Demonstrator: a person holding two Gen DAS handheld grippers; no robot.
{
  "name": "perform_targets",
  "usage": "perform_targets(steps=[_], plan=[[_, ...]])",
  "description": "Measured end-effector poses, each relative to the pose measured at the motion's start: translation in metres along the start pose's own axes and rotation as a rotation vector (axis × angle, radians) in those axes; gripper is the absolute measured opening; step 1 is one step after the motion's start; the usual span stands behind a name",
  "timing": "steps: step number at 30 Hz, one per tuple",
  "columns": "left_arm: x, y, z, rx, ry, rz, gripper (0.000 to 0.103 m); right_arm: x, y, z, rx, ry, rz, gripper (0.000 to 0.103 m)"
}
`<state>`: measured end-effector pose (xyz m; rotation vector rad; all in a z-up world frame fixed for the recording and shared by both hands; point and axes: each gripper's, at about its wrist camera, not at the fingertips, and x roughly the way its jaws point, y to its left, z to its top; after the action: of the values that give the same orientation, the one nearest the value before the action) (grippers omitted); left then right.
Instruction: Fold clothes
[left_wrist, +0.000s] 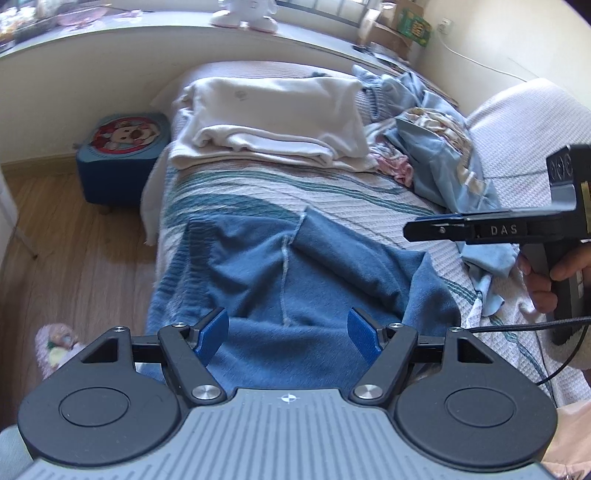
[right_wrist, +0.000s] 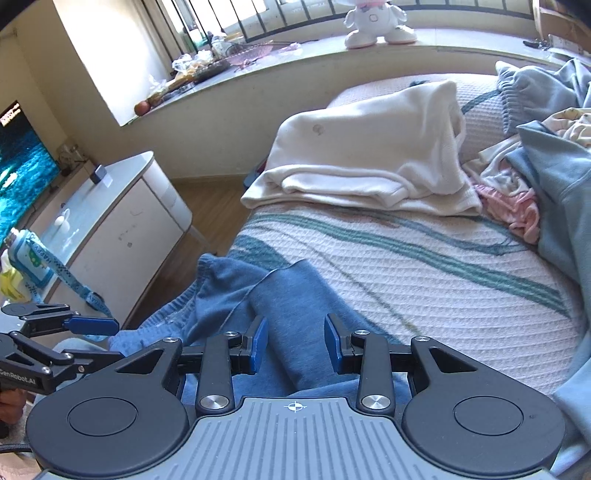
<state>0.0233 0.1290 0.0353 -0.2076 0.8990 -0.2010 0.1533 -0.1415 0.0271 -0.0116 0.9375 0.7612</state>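
A dark blue garment (left_wrist: 295, 266) lies crumpled on the near end of the striped bed (left_wrist: 332, 195), one part folded over another. My left gripper (left_wrist: 288, 332) hovers just above it, jaws wide apart and holding nothing. My right gripper (right_wrist: 295, 343) hangs over the same blue garment (right_wrist: 229, 288), jaws partly apart with no cloth pinched between them. In the left wrist view, the right gripper (left_wrist: 410, 229) shows side-on at the right, held by a hand (left_wrist: 543, 273). The left gripper (right_wrist: 92, 325) shows at the right wrist view's left edge. A folded white garment (left_wrist: 273, 114) (right_wrist: 369, 147) rests at the far end.
A heap of light blue and pink clothes (left_wrist: 436, 147) (right_wrist: 554, 177) covers the bed's right side. A blue cartoon stool (left_wrist: 122, 155) stands on the wooden floor (left_wrist: 74, 240) to the left. A white cabinet (right_wrist: 122, 221) and a lit screen (right_wrist: 18, 166) stand further left. A white toy (right_wrist: 376, 22) sits on the windowsill.
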Motion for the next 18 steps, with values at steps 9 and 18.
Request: perform_targets(steps=[9,18], plan=[[0.051,-0.013,0.027,0.077,0.012,-0.061,0.04,0.035,0.022,0.015,-0.087,0.054,0.074,0.034],[0.097,-0.012,0.054,0.118,0.021,-0.064,0.043,0.062,0.002,0.025,-0.092,0.07,-0.037,0.034]])
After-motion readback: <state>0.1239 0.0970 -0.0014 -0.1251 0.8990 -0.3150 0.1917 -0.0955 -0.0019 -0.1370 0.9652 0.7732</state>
